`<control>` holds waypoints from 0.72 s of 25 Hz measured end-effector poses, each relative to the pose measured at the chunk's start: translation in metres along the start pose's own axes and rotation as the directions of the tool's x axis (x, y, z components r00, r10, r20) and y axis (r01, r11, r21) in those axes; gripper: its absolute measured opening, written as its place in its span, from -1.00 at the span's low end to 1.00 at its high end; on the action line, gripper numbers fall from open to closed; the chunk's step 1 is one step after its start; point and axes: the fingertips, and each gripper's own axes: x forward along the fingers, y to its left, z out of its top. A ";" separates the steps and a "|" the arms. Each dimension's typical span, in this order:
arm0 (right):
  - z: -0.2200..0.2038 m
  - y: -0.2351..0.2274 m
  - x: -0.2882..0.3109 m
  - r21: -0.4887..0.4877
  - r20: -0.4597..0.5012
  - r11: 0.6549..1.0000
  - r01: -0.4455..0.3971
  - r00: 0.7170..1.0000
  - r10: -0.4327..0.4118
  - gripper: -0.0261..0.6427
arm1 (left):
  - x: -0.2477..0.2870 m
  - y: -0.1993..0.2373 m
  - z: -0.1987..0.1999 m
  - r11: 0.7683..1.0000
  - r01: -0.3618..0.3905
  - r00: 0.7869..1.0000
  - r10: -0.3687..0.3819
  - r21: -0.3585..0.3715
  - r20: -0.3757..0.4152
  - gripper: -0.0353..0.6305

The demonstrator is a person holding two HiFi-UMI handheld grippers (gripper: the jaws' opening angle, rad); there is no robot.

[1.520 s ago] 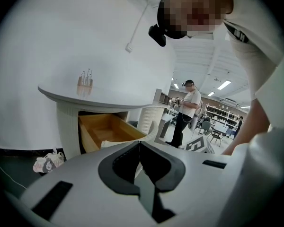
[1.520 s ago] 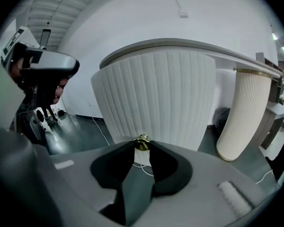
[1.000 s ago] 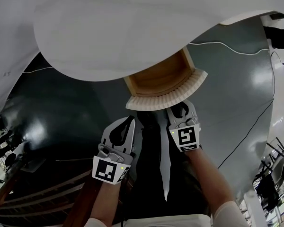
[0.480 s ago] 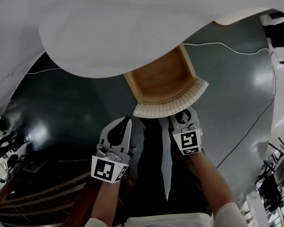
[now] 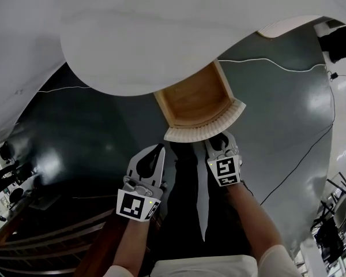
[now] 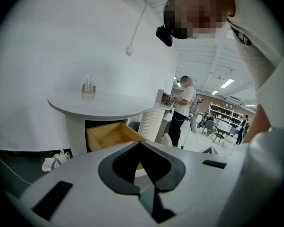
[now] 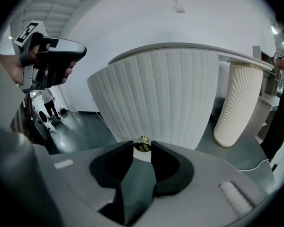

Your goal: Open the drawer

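drawer (image 5: pixel 196 100) stands open, jutting out from under the round white table (image 5: pixel 179 33). it is one box of pale honey-coloured wood with smooth flat walls. its long axis runs straight out from the table's base toward the person, open top up, front end pointing at the two grippers.

table: one smooth, matt white top with a rounded rim, overhanging the back of the drawer. under it, just beside the drawer, stands one white column (image 7: pixel 239 103), ribbed top to bottom. the floor (image 5: pixel 75 131) round the table is dark grey and glossy.

drawer front (image 7: pixel 165 98): one white panel at the end farthest from the table's base, bowed outward, finely ribbed upright, wider than the wooden box behind it.

right gripper (image 5: pixel 218 138) sits against that front, its jaws closed onto the one small round brass knob (image 7: pixel 143 144) near the panel's lower edge.

left gripper (image 5: pixel 160 149) hangs farther out from the table, clear of the drawer, its jaws pressed tip to tip with nothing between them.

on the table top stands one small holder (image 6: pixel 88 90) with thin upright sticks, too small to name.
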 end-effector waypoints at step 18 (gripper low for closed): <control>0.163 -0.001 -0.138 -0.014 -0.002 0.992 -0.127 0.992 0.127 -0.26 | -0.042 -0.057 0.139 0.995 -0.095 0.995 0.096 -0.018 0.010 -0.87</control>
